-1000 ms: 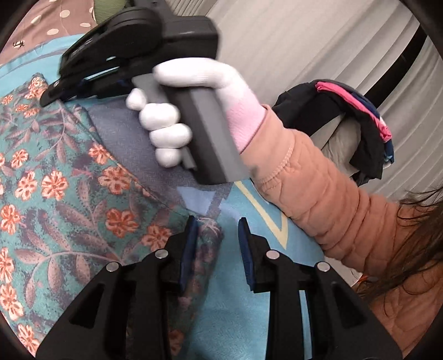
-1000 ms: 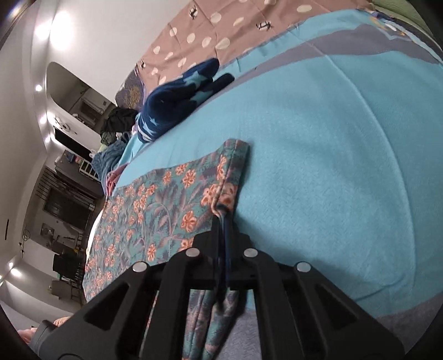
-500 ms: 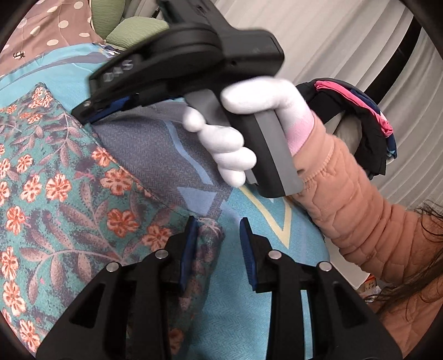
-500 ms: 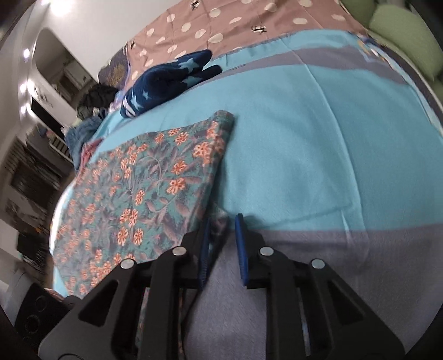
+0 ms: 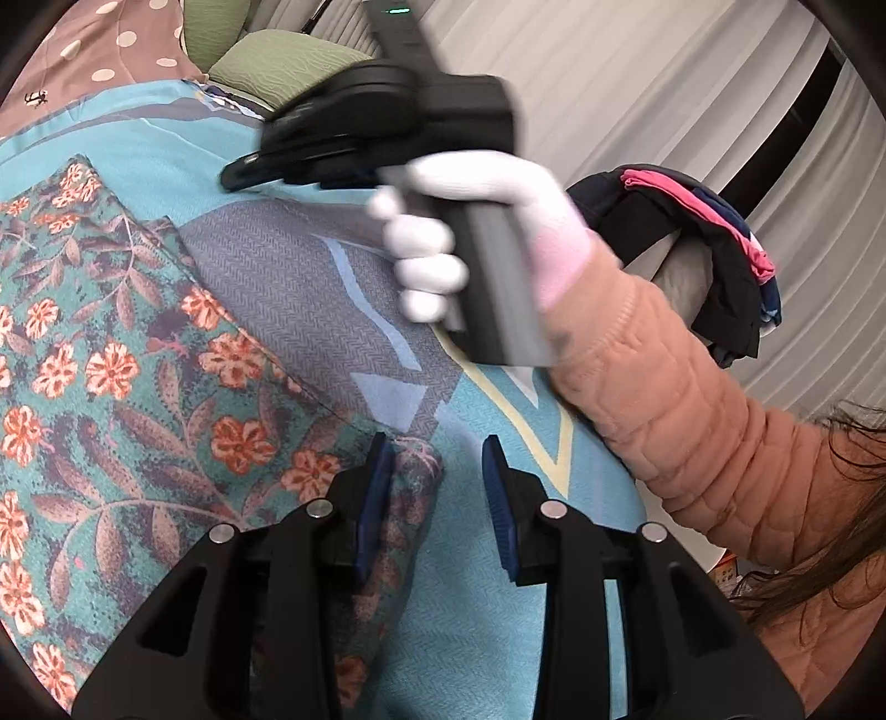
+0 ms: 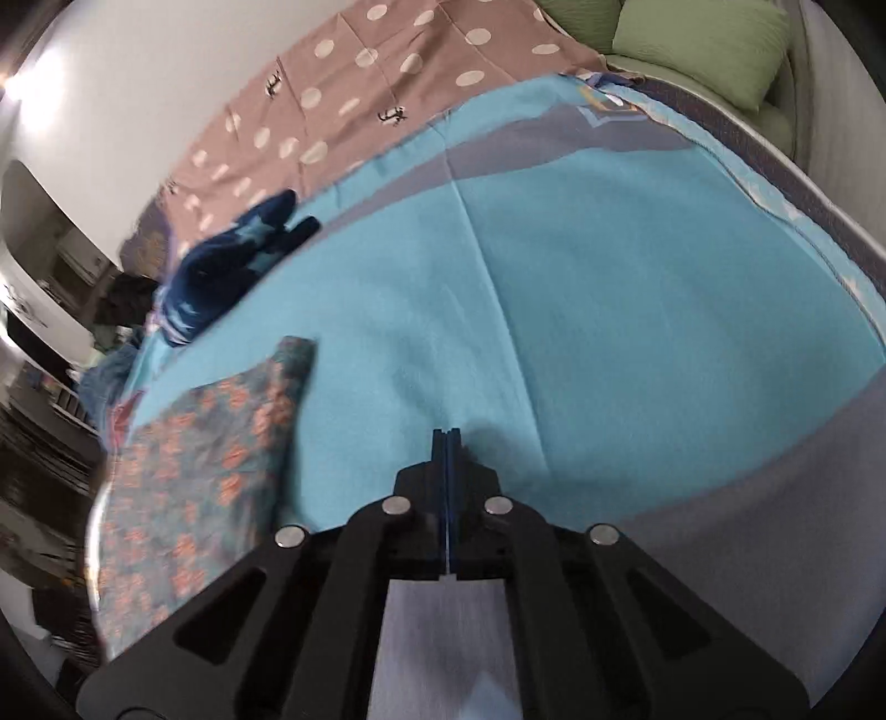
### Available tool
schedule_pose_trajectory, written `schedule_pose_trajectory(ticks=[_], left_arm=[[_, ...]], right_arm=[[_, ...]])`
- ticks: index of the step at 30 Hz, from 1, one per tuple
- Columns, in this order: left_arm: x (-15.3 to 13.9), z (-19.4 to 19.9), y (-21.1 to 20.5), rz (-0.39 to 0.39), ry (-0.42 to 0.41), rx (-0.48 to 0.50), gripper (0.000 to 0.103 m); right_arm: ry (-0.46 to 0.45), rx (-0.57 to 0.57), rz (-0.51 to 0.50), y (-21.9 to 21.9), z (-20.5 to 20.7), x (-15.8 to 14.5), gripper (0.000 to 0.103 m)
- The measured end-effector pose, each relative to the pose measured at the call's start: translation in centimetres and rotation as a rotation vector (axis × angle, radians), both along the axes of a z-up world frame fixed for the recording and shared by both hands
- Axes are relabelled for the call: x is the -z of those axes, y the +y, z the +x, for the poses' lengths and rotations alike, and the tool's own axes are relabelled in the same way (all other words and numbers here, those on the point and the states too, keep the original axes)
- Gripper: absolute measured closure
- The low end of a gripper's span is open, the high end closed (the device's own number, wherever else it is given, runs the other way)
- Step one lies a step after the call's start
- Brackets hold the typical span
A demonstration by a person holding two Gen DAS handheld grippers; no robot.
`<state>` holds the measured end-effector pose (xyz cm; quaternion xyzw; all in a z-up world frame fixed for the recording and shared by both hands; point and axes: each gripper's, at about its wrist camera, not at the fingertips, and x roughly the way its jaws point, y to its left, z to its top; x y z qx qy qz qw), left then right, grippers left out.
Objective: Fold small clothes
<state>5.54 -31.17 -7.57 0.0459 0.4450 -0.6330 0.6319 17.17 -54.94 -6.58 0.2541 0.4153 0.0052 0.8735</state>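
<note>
A teal floral garment (image 5: 105, 387) with orange flowers lies flat on the blue bed cover (image 5: 487, 637); it also shows in the right wrist view (image 6: 194, 476). My left gripper (image 5: 437, 482) is open, its jaws standing apart around the garment's near corner (image 5: 412, 487) without pinching it. My right gripper (image 6: 446, 443) is shut and empty, held above the bare blue cover (image 6: 637, 288), to the right of the garment. The right gripper also shows in the left wrist view (image 5: 343, 144), held by a white-gloved hand above the cover.
A dark blue star-patterned garment (image 6: 232, 271) lies at the far left of the bed. A brown dotted sheet (image 6: 387, 72) and green pillows (image 6: 703, 44) lie beyond. A pile of dark and pink clothes (image 5: 692, 243) hangs on a chair at the right, before grey curtains.
My right gripper let go of the floral garment's corner, lifted away to the right and shut empty. My left gripper stayed open at the near corner.
</note>
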Motion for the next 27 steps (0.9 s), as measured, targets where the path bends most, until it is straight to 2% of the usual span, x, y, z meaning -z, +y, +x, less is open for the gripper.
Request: schedule_pose_trajectory(ticks=[4, 7, 9, 11, 12, 13, 14, 15, 17, 18, 19, 21, 22, 24, 25, 27], left_arm=[[-0.4, -0.1, 0.3, 0.002, -0.031, -0.013, 0.069], [-2.4, -0.8, 1.5, -0.018, -0.082, -0.050, 0.069], [-4.7, -1.4, 4.1, -0.074, -0.130, -0.082, 0.068], [-6.5, -1.5, 7.6, -0.110, -0.176, -0.151, 0.061], [-7.1, -1.3, 10.2, -0.117, -0.204, -0.217, 0.053], [-7.5, -1.2, 13.0, -0.113, -0.236, -0.294, 0.050], [-7.5, -1.0, 15.1, -0.103, -0.254, -0.353, 0.050], [-7.3, -0.7, 18.4, -0.081, -0.265, -0.453, 0.050], [-6.5, -0.5, 24.9, -0.044, -0.251, -0.636, 0.050], [-6.2, -0.6, 27.5, -0.032, -0.242, -0.708, 0.050], [-5.9, -0.8, 29.9, -0.021, -0.238, -0.773, 0.050], [-5.4, -1.5, 36.0, 0.004, -0.231, -0.929, 0.050], [-5.3, -1.7, 38.0, 0.007, -0.226, -0.981, 0.050], [-4.9, -2.4, 42.4, -0.007, -0.214, -1.087, 0.050], [-4.9, -2.8, 43.6, -0.017, -0.213, -1.114, 0.050], [-4.6, -3.4, 45.2, -0.044, -0.217, -1.143, 0.050]], right_arm=[[-0.045, -0.072, -0.101, 2.2, -3.4, -2.5, 0.099], [-0.077, -0.151, -0.128, 4.8, -6.1, -3.8, 0.099], [-0.085, -0.169, -0.149, 6.1, -7.9, -4.3, 0.091], [-0.094, -0.194, -0.138, 7.4, -9.5, -4.7, 0.090], [-0.099, -0.214, -0.128, 8.1, -10.1, -4.9, 0.090], [-0.107, -0.249, -0.116, 9.2, -11.1, -5.0, 0.089], [-0.110, -0.269, -0.111, 10.0, -11.7, -4.9, 0.085], [-0.110, -0.306, -0.098, 11.4, -12.7, -4.5, 0.076], [-0.057, -0.343, -0.105, 13.2, -13.5, -3.1, 0.070], [0.018, -0.327, -0.162, 14.1, -13.7, -1.8, 0.072], [0.029, -0.304, -0.203, 14.5, -13.9, -1.4, 0.073], [0.035, -0.263, -0.271, 15.1, -14.0, -2.4, 0.073], [0.036, -0.218, -0.356, 16.1, -13.9, -3.8, 0.074], [-0.038, -0.238, -0.423, 18.5, -14.0, -6.0, 0.074], [-0.099, -0.299, -0.445, 21.1, -14.1, -7.6, 0.074], [-0.178, -0.404, -0.473, 25.4, -14.4, -9.1, 0.061]])
